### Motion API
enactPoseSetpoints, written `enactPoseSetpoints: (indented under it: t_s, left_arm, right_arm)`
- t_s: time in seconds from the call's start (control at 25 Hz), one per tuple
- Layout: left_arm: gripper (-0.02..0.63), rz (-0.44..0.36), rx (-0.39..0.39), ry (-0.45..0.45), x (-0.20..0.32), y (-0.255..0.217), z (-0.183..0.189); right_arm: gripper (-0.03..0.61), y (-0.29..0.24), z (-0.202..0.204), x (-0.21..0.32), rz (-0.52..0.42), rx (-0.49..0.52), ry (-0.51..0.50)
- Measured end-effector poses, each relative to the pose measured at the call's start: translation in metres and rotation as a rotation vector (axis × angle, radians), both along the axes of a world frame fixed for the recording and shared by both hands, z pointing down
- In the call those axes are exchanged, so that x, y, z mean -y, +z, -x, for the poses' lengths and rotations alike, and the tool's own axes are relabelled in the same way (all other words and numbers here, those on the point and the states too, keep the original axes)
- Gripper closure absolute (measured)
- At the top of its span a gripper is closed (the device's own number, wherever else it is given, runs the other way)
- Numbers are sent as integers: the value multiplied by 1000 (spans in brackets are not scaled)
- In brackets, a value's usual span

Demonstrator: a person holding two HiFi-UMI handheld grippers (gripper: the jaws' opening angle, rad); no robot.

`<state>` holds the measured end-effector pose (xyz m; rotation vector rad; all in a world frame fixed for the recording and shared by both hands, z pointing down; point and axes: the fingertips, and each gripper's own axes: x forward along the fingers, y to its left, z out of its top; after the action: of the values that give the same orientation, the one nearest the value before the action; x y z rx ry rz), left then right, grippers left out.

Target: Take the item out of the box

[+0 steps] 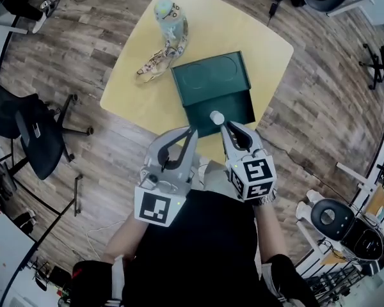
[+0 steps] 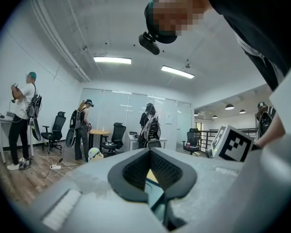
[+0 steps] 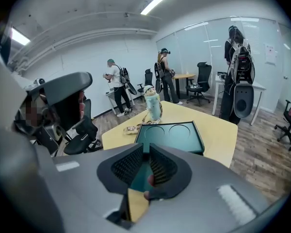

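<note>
Box [image 1: 211, 82] lies straight ahead of both hand-held grippers on the yellow worktop [image 1: 134, 94]. Its long axis runs away from the person, roughly in line with the way the right hand-held gripper [image 1: 228, 126] points. That one is the nearer: its tips hang over the box's near edge, tilted down at it. The left hand-held gripper [image 1: 191, 133] stands just off the box's near left corner, held level. The right jaws are released, a narrow slit apart, with only the green of the box showing through. The left jaws are clenched tip to tip on nothing. The box is dark green and matt; its far half is a flat rimmed face with two shallow round dents side by side, its near half a plain panel. The item itself is not in sight, so I judge it to be inside the box. A small white round thing [image 1: 216, 116] sits at the box's near edge, just beside the right tips; what it is I cannot tell
</note>
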<state>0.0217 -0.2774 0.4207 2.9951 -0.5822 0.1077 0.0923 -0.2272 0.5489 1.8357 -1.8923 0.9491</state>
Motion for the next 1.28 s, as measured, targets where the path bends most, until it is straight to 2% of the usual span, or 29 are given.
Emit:
enactPoseSetpoints:
  t_s: [0.16, 0.36, 0.68, 0.96, 1.28]
  left_arm:
    - [612, 14, 14, -3, 3, 9, 0]
    - [613, 41, 27, -2, 2, 19, -5]
    - [614, 74, 42, -6, 6, 32, -8]
    - [612, 100, 47, -20, 15, 43, -2]
    - [614, 126, 56, -34, 23, 52, 0]
  right_arm:
    - [522, 23, 5, 0, 60, -22, -36]
    - [490, 51, 5, -3, 125, -1, -41]
    - [410, 93, 6, -6, 255, -5, -94]
    - [344, 125, 5, -10, 347, -62, -136]
    - [341, 151, 7, -14, 437, -69, -176]
